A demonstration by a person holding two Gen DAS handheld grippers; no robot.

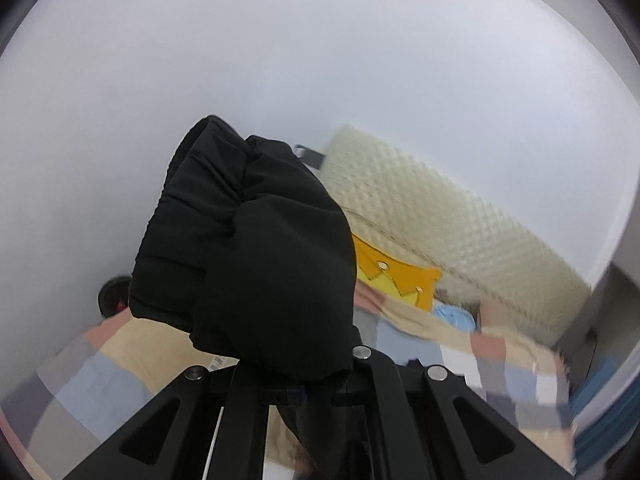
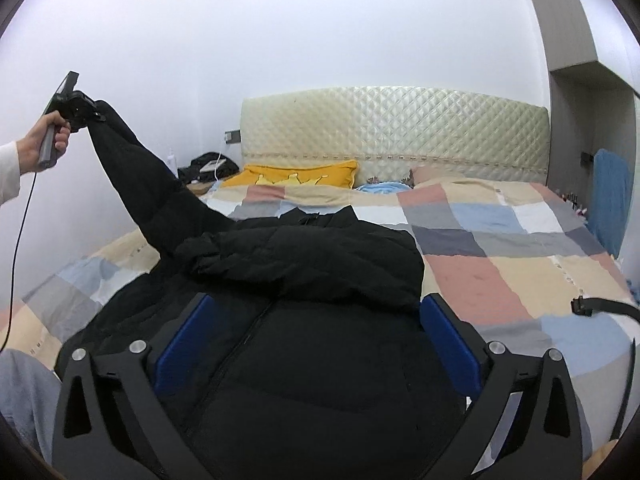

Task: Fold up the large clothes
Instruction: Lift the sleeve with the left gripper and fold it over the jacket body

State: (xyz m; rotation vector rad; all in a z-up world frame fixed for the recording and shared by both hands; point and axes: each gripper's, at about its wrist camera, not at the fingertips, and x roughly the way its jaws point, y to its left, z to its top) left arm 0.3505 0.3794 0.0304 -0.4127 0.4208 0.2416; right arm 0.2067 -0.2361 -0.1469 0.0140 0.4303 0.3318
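A black puffer jacket (image 2: 304, 320) lies on the patchwork bed cover, front zip up, its right side folded across the body. My left gripper (image 2: 86, 114) is shut on the cuff of the left sleeve (image 2: 136, 184) and holds it high above the bed's left side. In the left wrist view the cuff (image 1: 248, 256) bulges out past my left gripper (image 1: 312, 384) and hides the fingertips. My right gripper (image 2: 316, 344) is open and empty, its blue pads (image 2: 188, 340) spread just above the jacket's body.
The bed (image 2: 520, 272) has a cream quilted headboard (image 2: 392, 128) and a yellow pillow (image 2: 296, 174). A nightstand with dark items (image 2: 208, 168) stands at the left. A black strap (image 2: 600, 306) lies at the bed's right edge. A blue cloth (image 2: 610, 200) hangs at the right.
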